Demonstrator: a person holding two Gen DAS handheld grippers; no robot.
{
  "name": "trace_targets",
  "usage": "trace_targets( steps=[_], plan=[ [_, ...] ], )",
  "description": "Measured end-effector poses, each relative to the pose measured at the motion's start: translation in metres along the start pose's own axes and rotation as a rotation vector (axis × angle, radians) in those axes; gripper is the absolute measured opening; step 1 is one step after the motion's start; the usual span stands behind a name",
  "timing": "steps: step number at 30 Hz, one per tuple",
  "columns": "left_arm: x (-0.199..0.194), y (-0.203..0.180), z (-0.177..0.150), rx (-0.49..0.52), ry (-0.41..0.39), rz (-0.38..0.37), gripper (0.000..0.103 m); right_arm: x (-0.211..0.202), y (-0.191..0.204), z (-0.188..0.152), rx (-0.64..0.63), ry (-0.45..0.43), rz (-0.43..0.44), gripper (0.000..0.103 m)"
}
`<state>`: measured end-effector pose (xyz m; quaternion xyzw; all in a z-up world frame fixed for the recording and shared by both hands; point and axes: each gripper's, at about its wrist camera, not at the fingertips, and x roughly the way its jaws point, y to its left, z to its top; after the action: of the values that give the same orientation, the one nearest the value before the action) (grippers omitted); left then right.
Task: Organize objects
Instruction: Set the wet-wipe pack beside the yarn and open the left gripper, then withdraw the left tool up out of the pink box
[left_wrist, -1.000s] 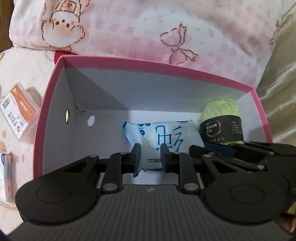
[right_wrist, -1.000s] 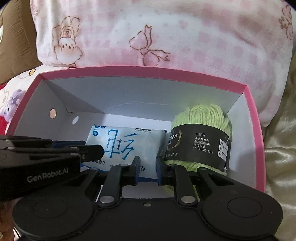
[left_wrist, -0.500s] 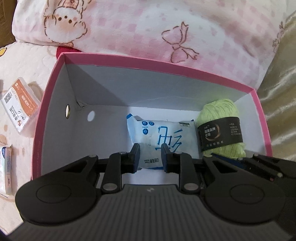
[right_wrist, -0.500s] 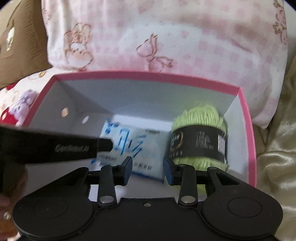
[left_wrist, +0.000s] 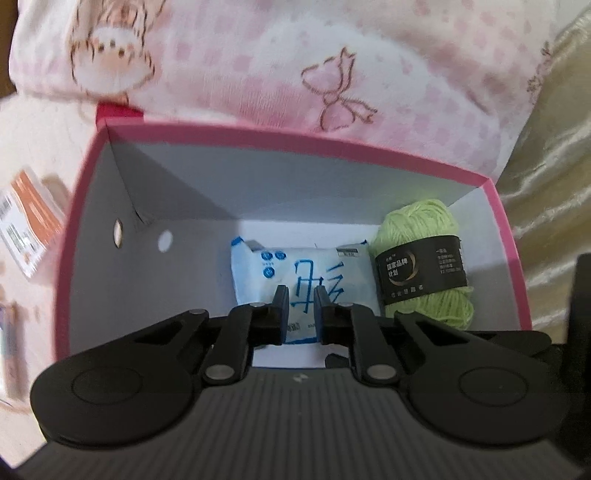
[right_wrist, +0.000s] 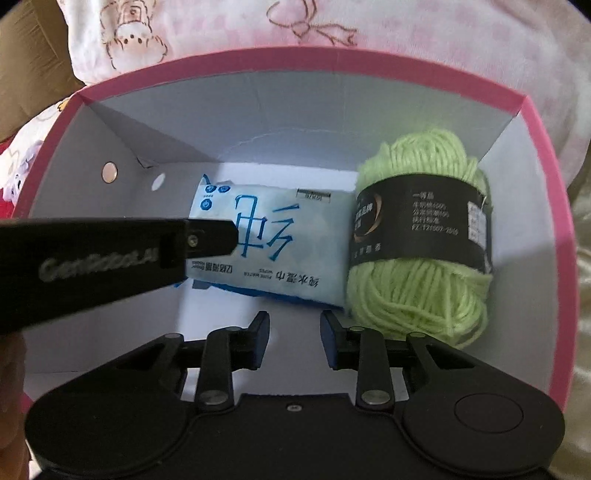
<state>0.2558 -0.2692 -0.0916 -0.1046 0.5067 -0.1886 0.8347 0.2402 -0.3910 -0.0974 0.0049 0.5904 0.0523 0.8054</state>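
Both sets of tongs hang over the pink box (right_wrist: 543, 206) holding nothing, left tongs (left_wrist: 300, 310) closed, right tongs (right_wrist: 294, 341) part-open after narrowing, with wipes pack (right_wrist: 273, 251) and green yarn (right_wrist: 421, 291) already inside, while an orange-labelled packet (left_wrist: 29, 225) waits outside on the bedding.

Both grippers are matte black plastic: left gripper (left_wrist: 301, 310) and right gripper (right_wrist: 294, 338) have silver pivot screws, round hubs, and "GenRobot.AI" lettering on the side.
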Motion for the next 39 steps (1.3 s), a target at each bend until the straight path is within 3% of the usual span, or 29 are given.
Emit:
trace_targets(
  steps=[7, 11, 15, 18, 22, 31, 39],
  plan=[
    [-0.025, 0.006, 0.008, 0.06, -0.058, 0.069, 0.013, 0.004, 0.015, 0.005, 0.011, 0.009, 0.005, 0.035],
    [-0.037, 0.018, 0.01, 0.021, -0.054, 0.06, 0.013, 0.002, 0.013, 0.013, 0.077, -0.006, -0.002, 0.035],
    [-0.055, 0.024, 0.007, 0.017, -0.056, 0.026, 0.014, -0.007, 0.003, 0.011, 0.134, -0.049, 0.055, 0.035],
    [-0.072, 0.028, 0.003, 0.035, -0.059, 0.004, 0.02, -0.027, -0.003, -0.002, 0.164, -0.137, 0.105, 0.035],
    [-0.1, 0.035, -0.004, 0.064, -0.04, -0.013, 0.039, -0.058, -0.004, -0.027, 0.178, -0.232, 0.178, 0.035],
    [-0.161, 0.044, -0.025, 0.157, -0.013, 0.03, 0.047, -0.118, 0.037, -0.078, -0.003, -0.325, 0.176, 0.041],
    [-0.21, 0.069, -0.042, 0.176, 0.0, 0.038, 0.051, -0.16, 0.072, -0.102, -0.113, -0.392, 0.19, 0.06]
  ],
)
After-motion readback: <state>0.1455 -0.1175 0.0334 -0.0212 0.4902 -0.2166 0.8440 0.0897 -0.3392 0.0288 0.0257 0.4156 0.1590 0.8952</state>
